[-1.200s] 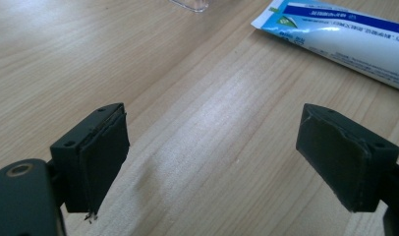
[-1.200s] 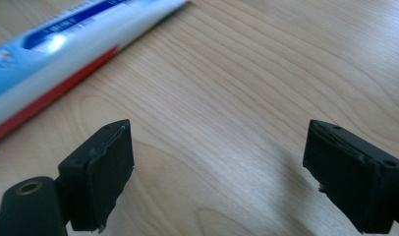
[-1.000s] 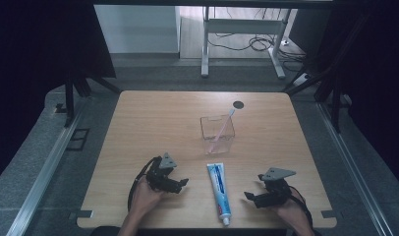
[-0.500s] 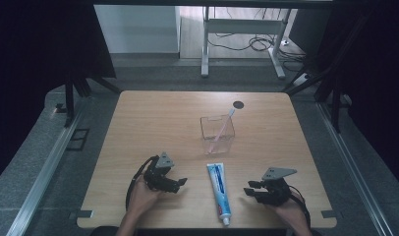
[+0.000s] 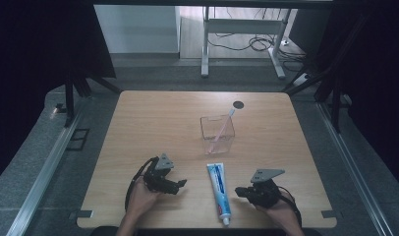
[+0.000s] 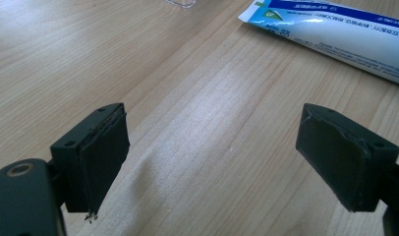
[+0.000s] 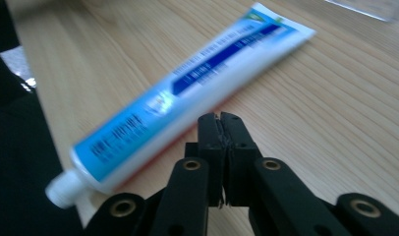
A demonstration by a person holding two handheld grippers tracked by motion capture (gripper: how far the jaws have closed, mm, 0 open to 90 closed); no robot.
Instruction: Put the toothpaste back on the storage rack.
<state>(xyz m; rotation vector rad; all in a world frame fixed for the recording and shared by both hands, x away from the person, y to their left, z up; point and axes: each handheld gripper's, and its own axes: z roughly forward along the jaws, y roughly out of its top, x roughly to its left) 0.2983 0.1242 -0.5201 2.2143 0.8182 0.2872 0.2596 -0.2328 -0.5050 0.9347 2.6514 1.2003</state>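
Note:
A white and blue toothpaste tube (image 5: pixel 218 189) lies flat near the table's front edge, cap toward the person. My left gripper (image 5: pixel 182 184) rests left of it, pointing at the tube, jaws wide open with bare wood between them (image 6: pixel 212 157); the tube's flat end (image 6: pixel 335 29) lies beyond. My right gripper (image 5: pixel 238 190) sits just right of the tube, pointing at it. Its jaws have just been closing and now meet pad to pad (image 7: pixel 220 123) with nothing between them. The tube (image 7: pixel 187 98) lies right in front of those tips. A clear cup (image 5: pixel 217 133) behind the tube holds a toothbrush (image 5: pixel 223 125).
The wooden table (image 5: pixel 153 123) has a round black hole (image 5: pixel 238 104) near its far edge. Beyond the table stand white desk legs (image 5: pixel 205 44), with cables on the floor. Dark frames and drapes flank both sides.
The right gripper's jaws went from wide open to shut, and that hand slid a little left toward the tube. The left gripper, tube and cup stayed put.

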